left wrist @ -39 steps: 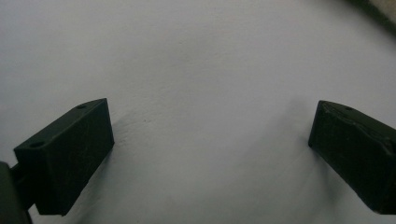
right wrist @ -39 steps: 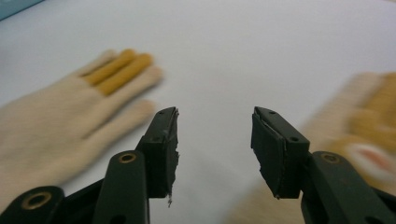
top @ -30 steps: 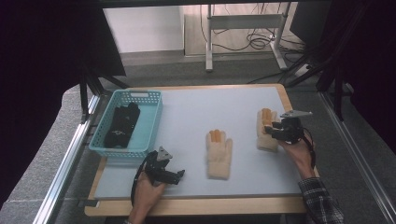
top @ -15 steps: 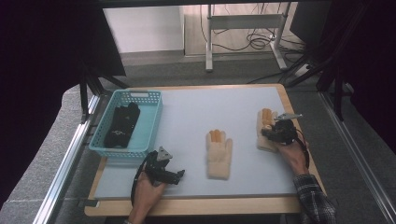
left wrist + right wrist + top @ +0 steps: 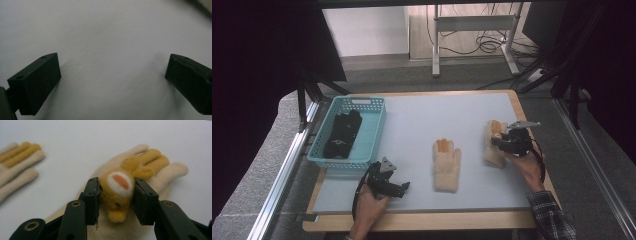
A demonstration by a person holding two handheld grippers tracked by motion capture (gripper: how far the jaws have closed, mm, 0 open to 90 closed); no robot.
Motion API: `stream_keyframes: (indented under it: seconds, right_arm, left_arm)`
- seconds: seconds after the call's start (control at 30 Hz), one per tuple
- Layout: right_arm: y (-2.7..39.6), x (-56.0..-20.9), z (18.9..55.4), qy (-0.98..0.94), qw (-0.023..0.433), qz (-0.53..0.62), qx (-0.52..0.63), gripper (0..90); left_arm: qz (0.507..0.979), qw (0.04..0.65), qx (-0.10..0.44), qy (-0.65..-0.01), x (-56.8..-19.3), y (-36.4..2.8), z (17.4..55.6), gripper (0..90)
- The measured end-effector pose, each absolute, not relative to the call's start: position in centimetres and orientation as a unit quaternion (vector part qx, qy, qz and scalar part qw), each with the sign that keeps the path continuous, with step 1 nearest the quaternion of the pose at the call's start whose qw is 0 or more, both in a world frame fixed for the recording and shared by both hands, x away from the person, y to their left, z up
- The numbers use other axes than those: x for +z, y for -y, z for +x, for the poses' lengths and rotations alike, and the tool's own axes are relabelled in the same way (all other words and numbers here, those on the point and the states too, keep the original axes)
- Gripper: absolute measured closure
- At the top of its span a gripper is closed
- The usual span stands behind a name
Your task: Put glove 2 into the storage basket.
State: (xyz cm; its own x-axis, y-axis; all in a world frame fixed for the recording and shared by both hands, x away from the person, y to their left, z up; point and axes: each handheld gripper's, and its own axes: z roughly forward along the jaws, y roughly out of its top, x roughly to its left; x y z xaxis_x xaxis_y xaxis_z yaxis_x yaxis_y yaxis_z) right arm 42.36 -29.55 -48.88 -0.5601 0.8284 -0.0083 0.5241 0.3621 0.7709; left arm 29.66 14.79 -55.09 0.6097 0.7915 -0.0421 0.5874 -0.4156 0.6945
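I'm working over a pale grey table (image 5: 422, 120) with a wooden edge, dark curtains at both sides and a metal stand with loose cables on the floor behind. A turquoise basket (image 5: 374, 131) holding dark gloves (image 5: 343, 134) sits at the far left.

The right tongs (image 5: 116, 195) have just been closing, and their pads now sit against both sides of a fuzzy yellow animal head sewn onto the back of the right-hand cream glove (image 5: 150, 173). That glove lies flat near the table's right edge, well apart from its twin (image 5: 447, 162) in the middle. The left tongs (image 5: 112, 75) stand wide open over bare table, holding nothing.

My worry is the hold itself: I have only the soft ornament, not the glove's body. On a lift the wool could squash and slide out, or the glove could hang and swing from that one spot. I judge a firmer squeeze is needed first.

The glove is knitted cream wool with orange-yellow middle fingers; the head has a white muzzle with a pink patch.
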Motion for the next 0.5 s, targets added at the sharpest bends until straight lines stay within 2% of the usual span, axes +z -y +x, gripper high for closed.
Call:
stream_keyframes:
  seconds: [0.5]
  right_arm:
    - [26.6, -45.8, 38.2, -0.804, 0.175, 0.386, 0.418, 58.2]
  left_arm:
    - [0.828, 0.345, 0.148, -0.417, -55.1, -14.8, 29.7, 0.1]
